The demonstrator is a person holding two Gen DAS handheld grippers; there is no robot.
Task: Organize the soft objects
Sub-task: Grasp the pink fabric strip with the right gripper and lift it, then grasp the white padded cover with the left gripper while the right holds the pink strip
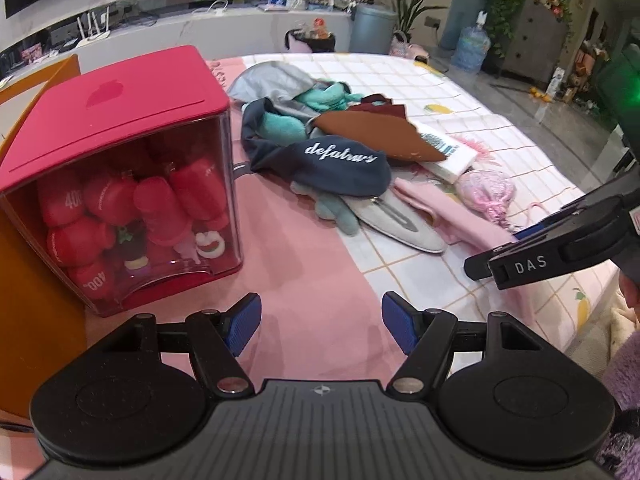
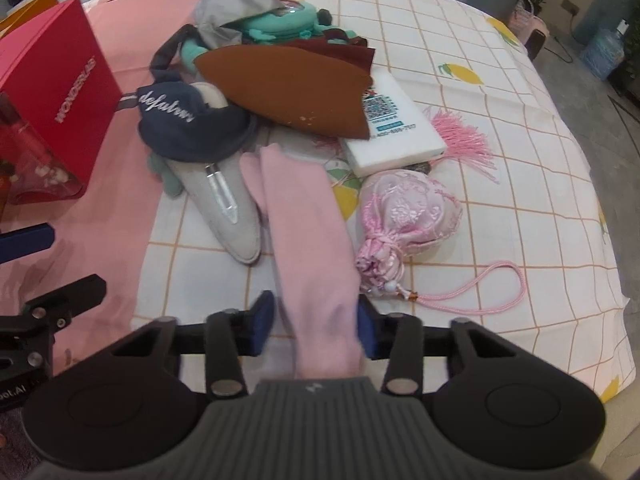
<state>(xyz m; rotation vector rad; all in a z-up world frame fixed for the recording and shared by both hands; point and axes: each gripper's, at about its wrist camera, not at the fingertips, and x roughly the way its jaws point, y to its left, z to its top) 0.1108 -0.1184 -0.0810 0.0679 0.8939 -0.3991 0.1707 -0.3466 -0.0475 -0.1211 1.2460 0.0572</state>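
A long pink cloth [image 2: 308, 220] lies on the bed sheet and runs between the jaws of my right gripper [image 2: 316, 328]. The right blue pad touches it and the left pad stands a little off it, so the jaws are open. Beyond it is a pile: a navy cap [image 2: 188, 124], a brown cloth [image 2: 288, 88], a teal plush [image 2: 280, 20] and a grey felt piece [image 2: 236, 216]. My left gripper [image 1: 320, 324] hovers open over the pink part of the sheet with nothing between its fingers. The pile [image 1: 340, 160] lies ahead of it.
A red box [image 1: 120, 120] with a clear front, holding red plush items, stands at the left. A white packet [image 2: 396, 136] and a pink satin pouch [image 2: 408, 208] with cord and tassel lie right of the pile. The bed edge [image 2: 600, 320] drops off at the right.
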